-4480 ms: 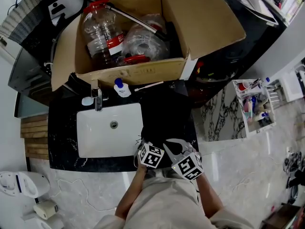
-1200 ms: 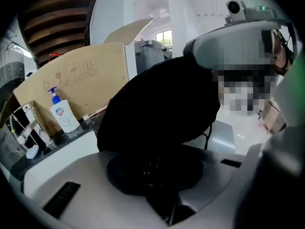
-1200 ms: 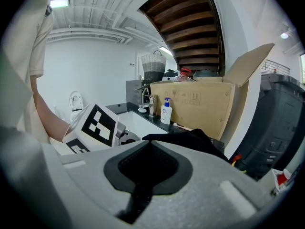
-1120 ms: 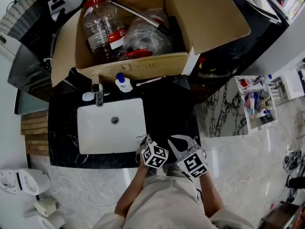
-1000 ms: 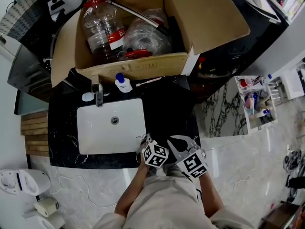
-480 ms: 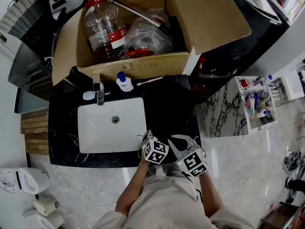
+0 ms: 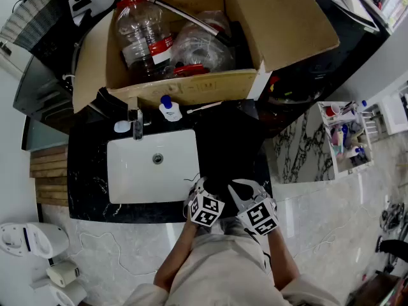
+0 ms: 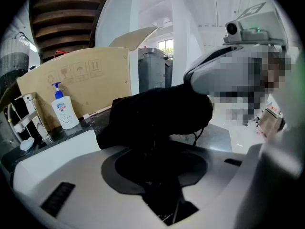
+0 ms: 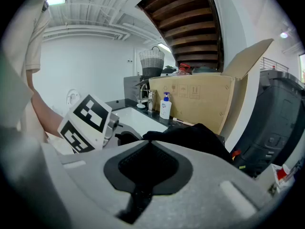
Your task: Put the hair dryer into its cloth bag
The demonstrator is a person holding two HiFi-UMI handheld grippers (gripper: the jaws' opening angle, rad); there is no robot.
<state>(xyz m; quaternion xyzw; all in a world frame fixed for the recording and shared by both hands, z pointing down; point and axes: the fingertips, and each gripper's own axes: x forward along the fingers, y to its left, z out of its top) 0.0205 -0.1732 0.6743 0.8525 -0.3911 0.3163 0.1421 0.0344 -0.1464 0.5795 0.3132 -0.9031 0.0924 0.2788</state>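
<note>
The black cloth bag (image 7: 223, 148) lies bulging on the dark counter, right of the sink; no hair dryer shows outside it. My left gripper (image 7: 199, 185) sits at the bag's near edge. In the left gripper view the bag (image 8: 159, 111) fills the middle, and its jaws (image 8: 161, 197) have just been opening: they stand apart, with black cloth and thin cord hanging loosely between them. My right gripper (image 7: 243, 189) is beside it. In the right gripper view its jaws (image 9: 138, 194) are drawn to a narrow slit, seemingly pinching the bag's near edge (image 9: 190, 132).
A white sink (image 7: 127, 183) with a faucet (image 7: 137, 123) lies left of the bag. A soap bottle (image 7: 169, 109) stands before an open cardboard box (image 7: 185, 91) that holds a plastic jug. The counter's front edge runs just under my grippers. A shelf rack (image 7: 347, 139) stands right.
My left gripper has drawn back a little from the bag toward the counter's front edge. The right gripper and the bag have stayed put.
</note>
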